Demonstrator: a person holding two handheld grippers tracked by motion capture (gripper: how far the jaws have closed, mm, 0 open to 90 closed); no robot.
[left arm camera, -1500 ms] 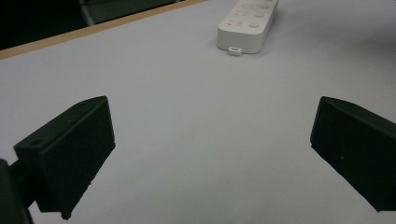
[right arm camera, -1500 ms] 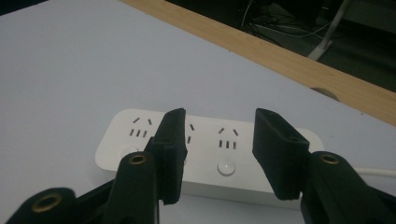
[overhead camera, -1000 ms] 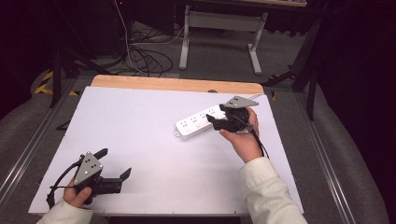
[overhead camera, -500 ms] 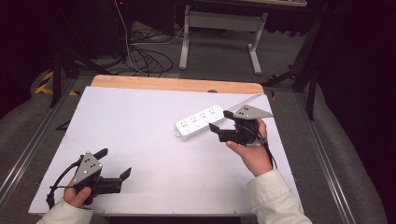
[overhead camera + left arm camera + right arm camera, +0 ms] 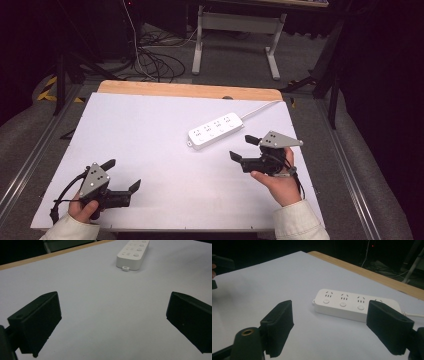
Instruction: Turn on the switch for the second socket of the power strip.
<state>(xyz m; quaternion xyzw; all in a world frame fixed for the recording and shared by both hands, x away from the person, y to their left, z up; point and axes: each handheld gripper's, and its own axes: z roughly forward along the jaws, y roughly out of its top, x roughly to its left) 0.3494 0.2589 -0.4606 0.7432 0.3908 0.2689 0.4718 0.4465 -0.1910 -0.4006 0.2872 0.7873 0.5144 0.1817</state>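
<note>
A power strip [image 5: 215,131] was laid on the tabletop [image 5: 150,130], right of centre and toward the far edge, its cord [image 5: 260,108] led off to the far right. The right gripper [image 5: 242,149] was held just in front of the strip, apart from it. The left gripper [image 5: 121,175] was held at the near left corner, well apart from both.
</note>
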